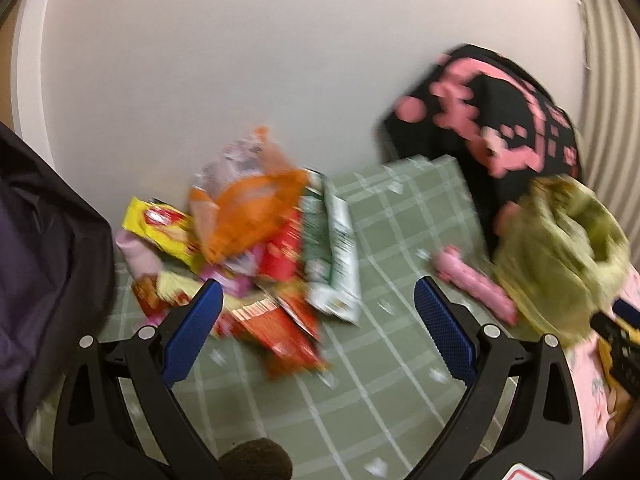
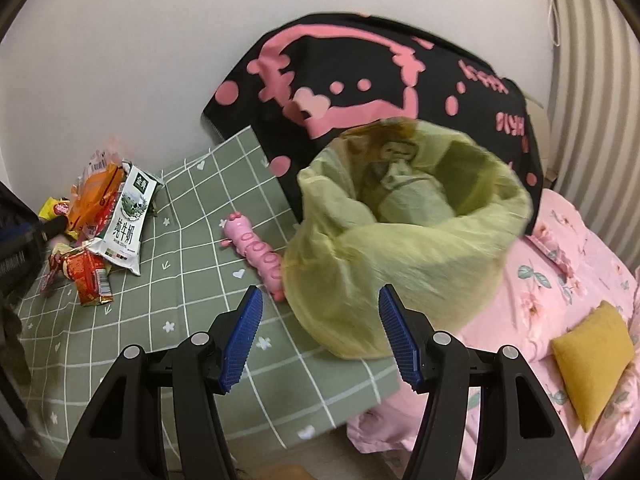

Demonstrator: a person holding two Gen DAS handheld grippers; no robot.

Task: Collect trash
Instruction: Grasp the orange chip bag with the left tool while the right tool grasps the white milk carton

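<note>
Blue-padded fingers of the left claw (image 1: 318, 328) stand wide apart and hold nothing; between and just beyond them lies the trash pile (image 1: 248, 240) on the green checked sheet (image 1: 400, 248) of the bed, pushed up against the pale wall (image 1: 240, 60). In this blurred view the pile reads as an orange plastic bag (image 1: 252, 204) on top, a yellow wrapper (image 1: 160, 228) to its left, red wrappers (image 1: 280, 320) spilling toward the camera, and a green-and-white milk carton (image 1: 332, 256) along its right side. What the smaller pink and tan scraps are cannot be made out.

From the right wrist the right claw (image 2: 320, 340) is likewise spread open and empty, its fingers framing the near wall of a yellow-green trash bag (image 2: 400, 264). The bag stands open-mouthed on the bed with crumpled material inside. A pink toy (image 2: 256, 248) lies on the sheet touching the bag's left side, its far end hidden behind the bag. Behind the bag leans a black cushion with pink print (image 2: 360, 76), partly covered by the bag's rim. A pink floral quilt (image 2: 560, 264) spreads to the right, carrying a small mustard pillow (image 2: 592, 356). Dark fabric (image 1: 44, 240) crowds the left edge beside the pile, cut off by the frame. The pile and the bag sit well apart on the sheet.
</note>
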